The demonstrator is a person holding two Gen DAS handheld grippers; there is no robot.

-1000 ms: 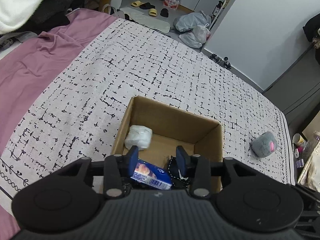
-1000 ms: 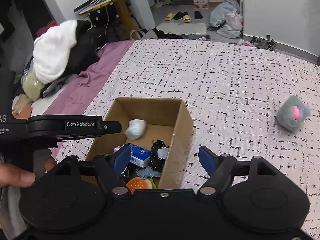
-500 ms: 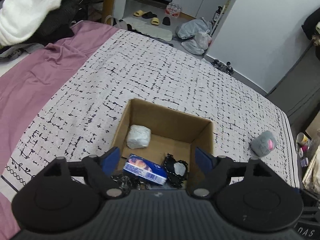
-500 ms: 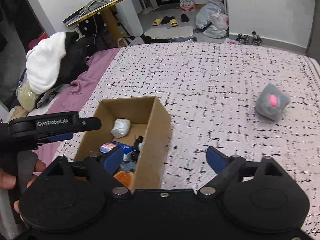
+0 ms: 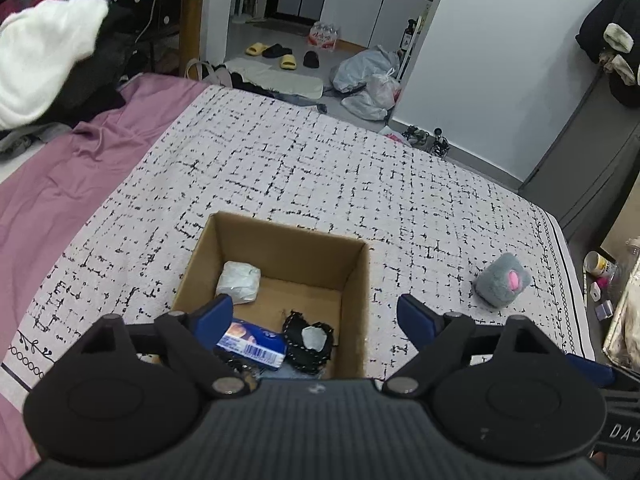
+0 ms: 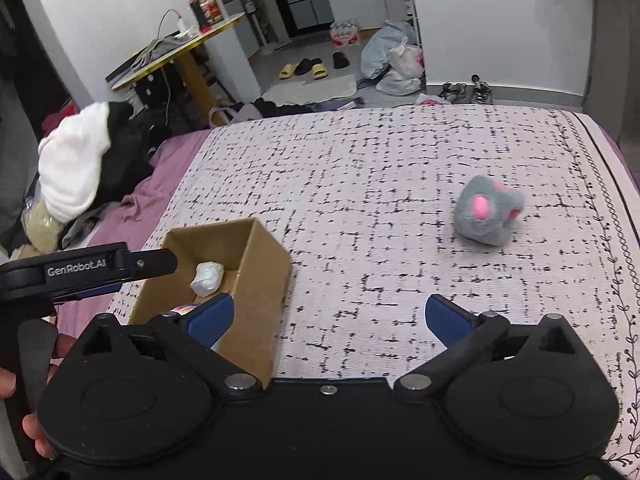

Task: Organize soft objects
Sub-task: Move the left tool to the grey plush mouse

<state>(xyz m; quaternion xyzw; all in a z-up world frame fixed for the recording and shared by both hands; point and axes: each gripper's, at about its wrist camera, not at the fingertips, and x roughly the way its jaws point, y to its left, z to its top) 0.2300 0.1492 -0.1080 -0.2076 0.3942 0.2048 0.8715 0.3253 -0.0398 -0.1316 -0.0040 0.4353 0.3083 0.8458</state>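
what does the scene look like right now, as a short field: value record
surface: bed cover with black grid pattern
container: cardboard box, open top
in box: white bundle, blue packet, black mesh item
outside box: grey plush toy, alone on the cover, right of the box
left gripper: open above the box, jaws have just been opening, nothing between them
right gripper: open, jaws have just been opening, empty, plush ahead of it

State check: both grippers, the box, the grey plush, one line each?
left gripper: jaws just opened, wide, nothing between the pads
right gripper: jaws just opened, wide, empty
cardboard box: open-topped, upright on the bed, partly filled
grey plush: loose on the bedspread, outside the box
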